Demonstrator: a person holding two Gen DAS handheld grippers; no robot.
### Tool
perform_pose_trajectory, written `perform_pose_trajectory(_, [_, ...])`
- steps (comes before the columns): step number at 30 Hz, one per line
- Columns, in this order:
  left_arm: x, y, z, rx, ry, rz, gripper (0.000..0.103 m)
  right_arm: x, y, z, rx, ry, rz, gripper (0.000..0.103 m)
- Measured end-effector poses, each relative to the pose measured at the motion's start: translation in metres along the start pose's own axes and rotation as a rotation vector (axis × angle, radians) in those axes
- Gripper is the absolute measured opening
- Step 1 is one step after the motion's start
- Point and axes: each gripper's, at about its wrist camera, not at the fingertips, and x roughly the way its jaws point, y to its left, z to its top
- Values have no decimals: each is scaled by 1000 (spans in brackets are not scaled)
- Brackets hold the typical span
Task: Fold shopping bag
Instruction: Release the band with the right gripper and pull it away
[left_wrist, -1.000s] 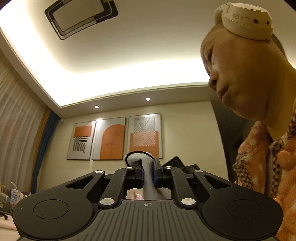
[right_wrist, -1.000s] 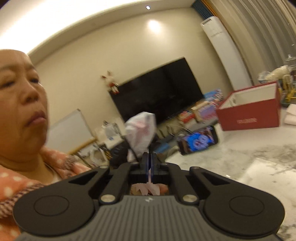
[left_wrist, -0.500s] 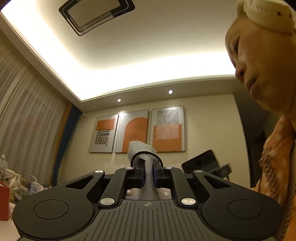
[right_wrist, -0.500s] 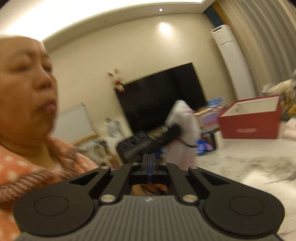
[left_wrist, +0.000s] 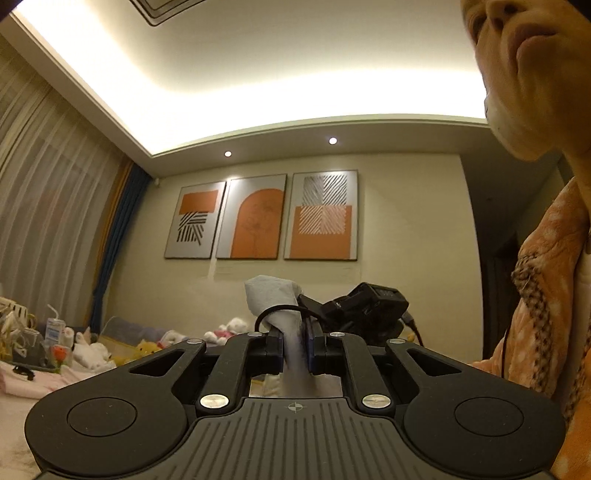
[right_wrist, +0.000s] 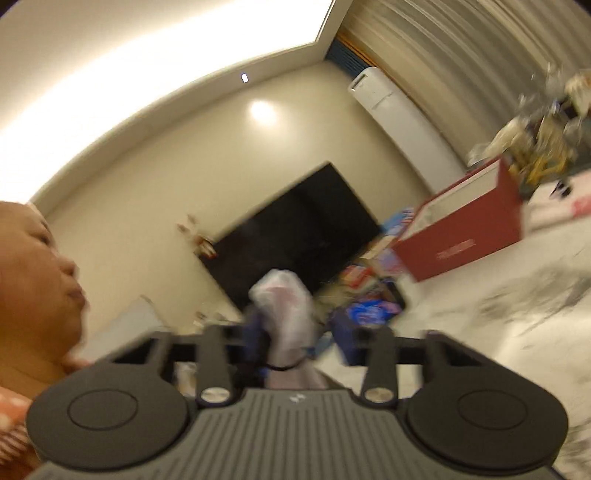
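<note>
The shopping bag (left_wrist: 273, 295) is a rolled white bundle with a black elastic band (left_wrist: 275, 310) looped round it. My left gripper (left_wrist: 295, 347) is shut on the bundle, which sticks up past its pads. Just behind the bundle sits the black housing of the other tool (left_wrist: 369, 306). In the blurred right wrist view the same bag (right_wrist: 284, 302) stands between the fingers of my right gripper (right_wrist: 301, 343), the band (right_wrist: 280, 366) low on it. The right jaws are opening. The left finger is close against the bag and the right finger stands clear of it.
A marble table (right_wrist: 498, 325) spreads to the right, with an open red box (right_wrist: 469, 243), a lit phone screen (right_wrist: 369, 310) and clutter (right_wrist: 535, 147) at its far end. The person's orange garment (left_wrist: 546, 295) is close on the right. Soft toys (left_wrist: 92, 350) lie far left.
The right gripper's jaws went from shut to apart, and the bag now sits between them. Its view rolled and sank. The left view turned, bringing the other tool's housing in behind the bundle.
</note>
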Motion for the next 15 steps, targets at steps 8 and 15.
perform_pose_trajectory(8, [-11, 14, 1, -6, 120, 224, 21, 23, -26, 9, 16, -72, -114, 11])
perform_pose_trajectory(15, [-3, 33, 12, -35, 251, 544, 97, 32, -101, 30, 211, -238, -244, 12])
